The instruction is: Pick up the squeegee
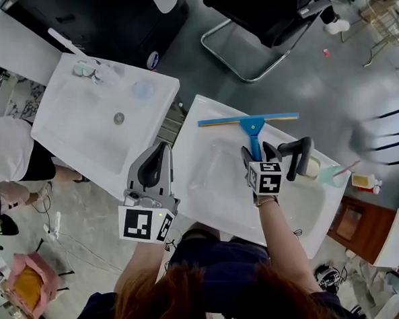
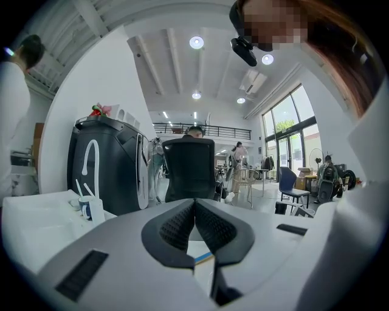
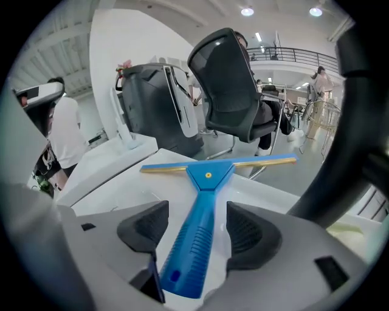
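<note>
Right tongs (image 3: 197, 226) gape astride squeegee (image 3: 207, 177) on white basin (image 1: 214, 183) (left tongs (image 2: 195, 203) clenched empty).

Reference item: the central white washbasin (image 1: 218, 188), which carries a black faucet (image 1: 297, 155) at its right edge, with a pale soap bar (image 1: 313, 168) touching the faucet base and a teal cup (image 1: 333, 175) just beside the soap. A second white washbasin (image 1: 76, 132) with a round metal drain (image 1: 119, 118) stands immediately left of the reference item, separated by a narrow gap. A black office chair (image 1: 271, 6) stands on the grey floor beyond the reference item, a brown wooden cabinet (image 1: 357, 225) stands off its right corner, and a pink bag (image 1: 30, 286) lies well apart at lower left.
</note>
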